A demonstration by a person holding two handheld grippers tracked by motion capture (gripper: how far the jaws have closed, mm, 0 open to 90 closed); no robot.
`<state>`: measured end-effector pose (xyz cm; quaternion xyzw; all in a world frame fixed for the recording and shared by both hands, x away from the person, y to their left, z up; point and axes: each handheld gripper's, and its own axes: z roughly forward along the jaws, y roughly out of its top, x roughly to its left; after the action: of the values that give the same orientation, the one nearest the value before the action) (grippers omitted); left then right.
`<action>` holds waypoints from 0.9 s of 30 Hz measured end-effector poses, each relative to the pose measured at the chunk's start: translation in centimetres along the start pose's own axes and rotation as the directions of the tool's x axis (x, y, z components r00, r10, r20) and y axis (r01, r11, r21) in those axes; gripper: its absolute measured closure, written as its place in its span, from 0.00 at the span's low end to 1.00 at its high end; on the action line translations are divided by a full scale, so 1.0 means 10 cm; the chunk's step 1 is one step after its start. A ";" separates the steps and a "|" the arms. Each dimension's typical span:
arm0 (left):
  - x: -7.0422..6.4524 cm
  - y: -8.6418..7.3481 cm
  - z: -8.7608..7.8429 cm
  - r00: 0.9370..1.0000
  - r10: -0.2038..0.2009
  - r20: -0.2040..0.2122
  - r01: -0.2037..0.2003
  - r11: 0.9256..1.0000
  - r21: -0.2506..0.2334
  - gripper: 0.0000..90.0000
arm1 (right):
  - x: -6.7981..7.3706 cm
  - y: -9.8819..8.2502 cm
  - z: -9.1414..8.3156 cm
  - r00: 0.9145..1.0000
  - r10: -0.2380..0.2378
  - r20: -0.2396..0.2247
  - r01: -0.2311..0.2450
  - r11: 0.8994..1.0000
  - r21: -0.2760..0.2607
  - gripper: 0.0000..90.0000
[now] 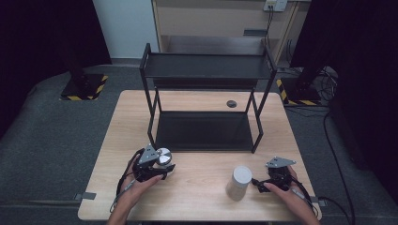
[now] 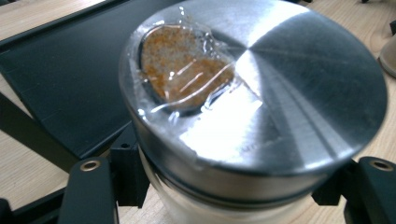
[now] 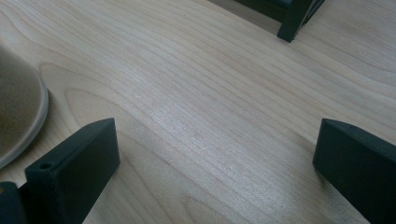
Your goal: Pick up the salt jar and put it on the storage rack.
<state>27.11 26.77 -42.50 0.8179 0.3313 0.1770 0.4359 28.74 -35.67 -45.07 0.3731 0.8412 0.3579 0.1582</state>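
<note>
Two grippers sit low over our pale wooden bench (image 1: 202, 197). Our left gripper (image 1: 162, 169) is clamped on a frosted glass jar with a round brushed-metal lid (image 2: 261, 88), near the left front foot of the black two-tier metal rack (image 1: 204, 70); the jar stands between the jaws, its lid bearing a taped-over opening with orange-brown contents beneath. Our right gripper (image 1: 256, 183) rests at the near right with jaws spread wide over bare wood, just right of a white cylindrical container (image 1: 239, 182), not touching it.
</note>
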 end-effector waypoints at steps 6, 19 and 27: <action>-0.02 0.05 -0.04 1.000 0.008 0.011 -0.008 1.000 0.000 0.33 | 0.00 0.00 0.00 1.000 0.000 0.000 0.000 1.000 0.000 0.02; -0.10 0.18 -0.14 0.998 0.028 0.048 -0.029 0.999 0.024 0.33 | 0.00 0.00 0.00 1.000 0.000 0.000 0.000 1.000 0.000 0.02; -0.15 0.28 -0.18 0.997 0.041 0.060 -0.043 0.999 0.029 0.33 | 0.00 0.00 0.00 1.000 0.000 0.000 0.000 1.000 0.000 0.01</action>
<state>26.13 25.69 -39.21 0.8361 0.3034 0.1566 0.4292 28.74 -35.67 -45.07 0.3733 0.8411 0.3580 0.1581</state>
